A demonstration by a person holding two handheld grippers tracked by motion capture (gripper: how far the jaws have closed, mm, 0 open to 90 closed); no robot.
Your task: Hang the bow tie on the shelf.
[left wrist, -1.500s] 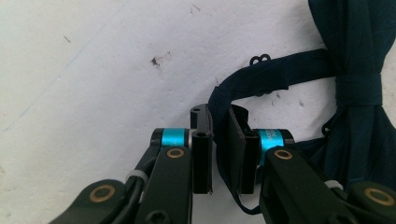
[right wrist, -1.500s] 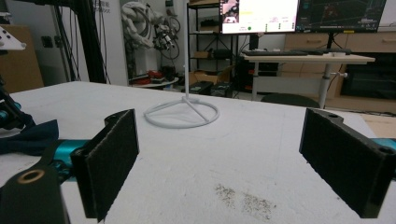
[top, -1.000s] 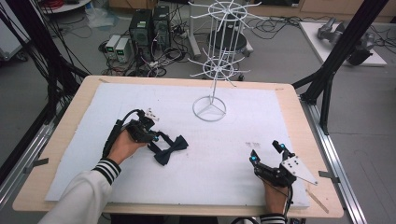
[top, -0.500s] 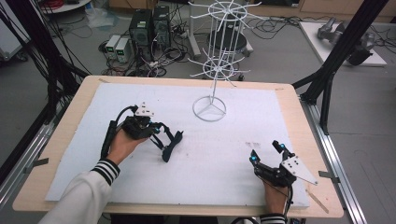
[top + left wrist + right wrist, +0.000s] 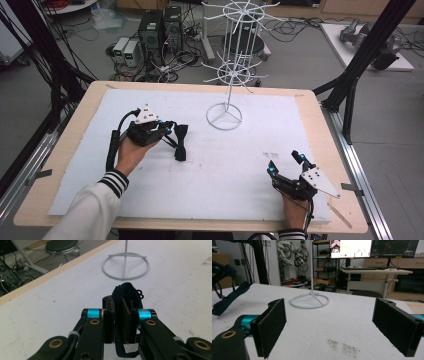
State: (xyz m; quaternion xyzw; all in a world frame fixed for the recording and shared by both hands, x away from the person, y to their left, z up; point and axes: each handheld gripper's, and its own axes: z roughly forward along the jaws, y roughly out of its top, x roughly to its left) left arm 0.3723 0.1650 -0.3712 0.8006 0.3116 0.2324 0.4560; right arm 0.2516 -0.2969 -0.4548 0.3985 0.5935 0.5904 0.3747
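A dark navy bow tie (image 5: 180, 143) with a thin strap hangs on end from my left gripper (image 5: 169, 131), left of the table's middle; its lower end is at the white mat. In the left gripper view the jaws are shut on the bow tie (image 5: 124, 293), pads pressed to the fabric, gripper (image 5: 120, 323) pointed at the white wire rack's ring base (image 5: 125, 266). The rack (image 5: 225, 116) stands at the mat's far middle. My right gripper (image 5: 285, 163) rests open near the front right, nothing between its pads (image 5: 273, 326). Its view shows the bow tie (image 5: 229, 300) far left.
The white mat (image 5: 235, 185) covers a wooden table (image 5: 310, 107). Black frame posts (image 5: 355, 65) rise at the right and left. Computer boxes and cables (image 5: 155, 35) lie on the floor beyond the far edge. A dark smudge (image 5: 342, 346) marks the mat ahead of the right gripper.
My left gripper has lifted and turned slightly with the bow tie, which went from lying flat on the mat to hanging on end. The right gripper has not moved.
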